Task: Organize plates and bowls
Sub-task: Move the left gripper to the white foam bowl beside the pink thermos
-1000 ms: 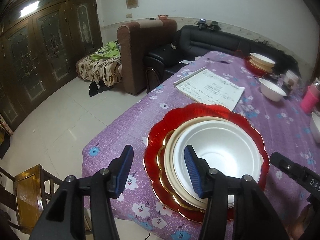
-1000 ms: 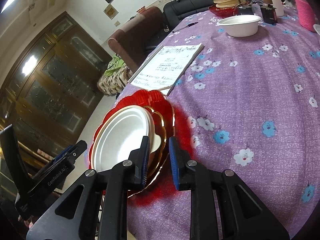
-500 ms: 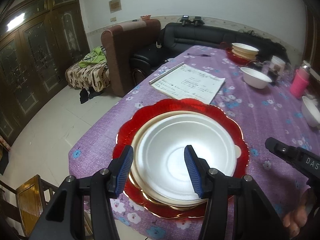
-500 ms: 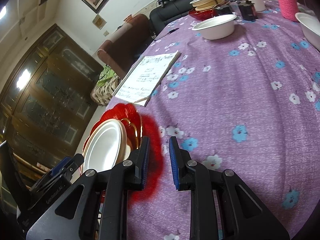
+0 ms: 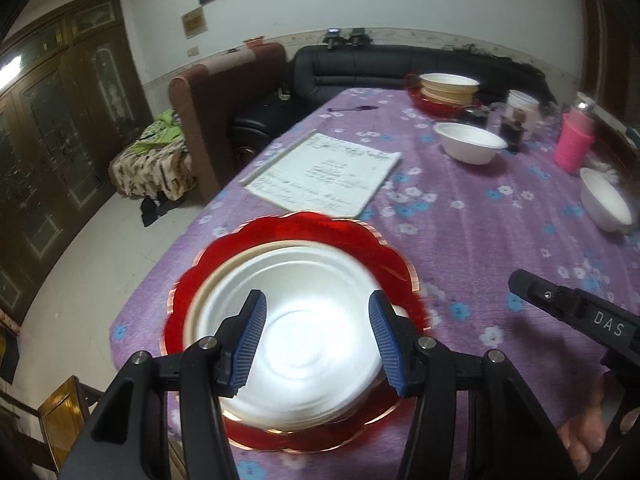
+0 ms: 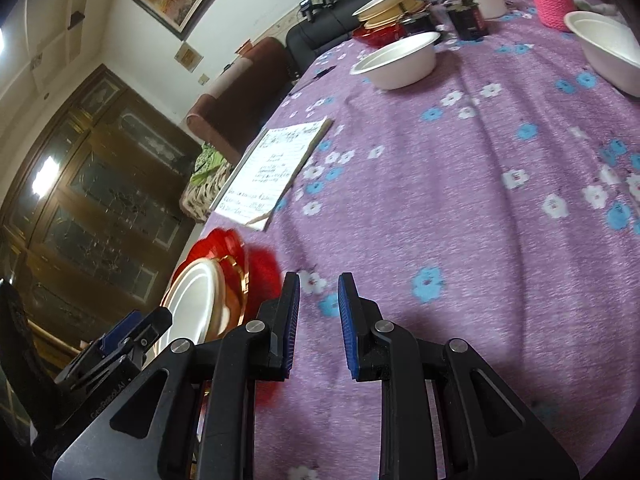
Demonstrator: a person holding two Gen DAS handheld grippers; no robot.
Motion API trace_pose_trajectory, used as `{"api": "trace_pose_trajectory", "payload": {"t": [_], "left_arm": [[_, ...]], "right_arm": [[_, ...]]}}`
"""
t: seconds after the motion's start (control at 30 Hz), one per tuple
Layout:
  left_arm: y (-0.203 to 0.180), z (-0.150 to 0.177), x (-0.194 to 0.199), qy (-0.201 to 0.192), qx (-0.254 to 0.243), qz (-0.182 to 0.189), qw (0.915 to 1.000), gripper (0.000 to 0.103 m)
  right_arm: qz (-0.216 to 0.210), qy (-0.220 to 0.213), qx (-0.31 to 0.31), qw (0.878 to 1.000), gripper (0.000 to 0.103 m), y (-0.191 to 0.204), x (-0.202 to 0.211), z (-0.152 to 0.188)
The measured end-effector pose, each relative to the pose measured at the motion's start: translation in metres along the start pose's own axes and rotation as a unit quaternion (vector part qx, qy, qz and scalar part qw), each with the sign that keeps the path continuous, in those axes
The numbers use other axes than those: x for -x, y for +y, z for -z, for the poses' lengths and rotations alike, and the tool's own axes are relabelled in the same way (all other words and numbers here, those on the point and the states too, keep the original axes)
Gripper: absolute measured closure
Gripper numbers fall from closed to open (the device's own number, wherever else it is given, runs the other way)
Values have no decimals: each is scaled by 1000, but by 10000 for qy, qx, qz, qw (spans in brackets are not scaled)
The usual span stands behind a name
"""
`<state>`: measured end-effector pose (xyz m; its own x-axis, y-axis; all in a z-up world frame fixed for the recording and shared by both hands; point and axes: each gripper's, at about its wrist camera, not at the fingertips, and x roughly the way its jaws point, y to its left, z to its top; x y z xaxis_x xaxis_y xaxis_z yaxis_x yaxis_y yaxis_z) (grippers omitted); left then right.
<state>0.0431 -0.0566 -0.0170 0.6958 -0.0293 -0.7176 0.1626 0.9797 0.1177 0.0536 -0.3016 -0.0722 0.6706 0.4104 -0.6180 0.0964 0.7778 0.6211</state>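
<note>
A white bowl [image 5: 296, 320] sits in a cream plate on a red scalloped plate [image 5: 304, 232] at the near table corner. My left gripper [image 5: 316, 336] is open and empty, hovering over the bowl. My right gripper [image 6: 318, 316] is narrowly open and empty above the cloth, right of that stack [image 6: 200, 300]. A loose white bowl [image 5: 470, 142] [image 6: 396, 62] stands mid-table, another white bowl [image 5: 606, 204] [image 6: 608, 48] at the right. A far stack of bowls on a red plate [image 5: 444, 94] [image 6: 384, 12] stands at the back.
A purple flowered cloth [image 6: 460, 200] covers the table. A written notepad [image 5: 324, 174] [image 6: 272, 172] lies beyond the near stack. A pink cup [image 5: 574, 142], a white jar [image 5: 522, 112] and a dark jar [image 6: 468, 20] stand at the back right. Sofas lie beyond; a wooden chair [image 5: 60, 412] stands below left.
My left gripper has moved right, over the bowl. My right gripper has drawn away to the right of the stack and opened slightly.
</note>
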Motion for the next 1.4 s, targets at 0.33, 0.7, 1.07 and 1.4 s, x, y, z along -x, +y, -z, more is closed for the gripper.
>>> {"api": "trace_pose_trajectory", "payload": {"t": [0.33,0.7,1.07,1.4], "left_arm": [[-130,-7,-37,1033,-1089,1396,9788,39],[-252,-53,-58,1201,-1671,1791,9621,39],[-282,-83,-75,1112,-1133,1923,9684,34],[-275,-73,-105,1353,-940,2017,9655,34]], "right_arm": [[861,-694,-254,9935,84,-78,73,-24],[1783,-1442,-1163,9664,84,-193,179,-56],[2256,-1651,-1984,9394,54,-235,184,-128],[1992,-1606,-2670,9291,54,-267,146,-144]]}}
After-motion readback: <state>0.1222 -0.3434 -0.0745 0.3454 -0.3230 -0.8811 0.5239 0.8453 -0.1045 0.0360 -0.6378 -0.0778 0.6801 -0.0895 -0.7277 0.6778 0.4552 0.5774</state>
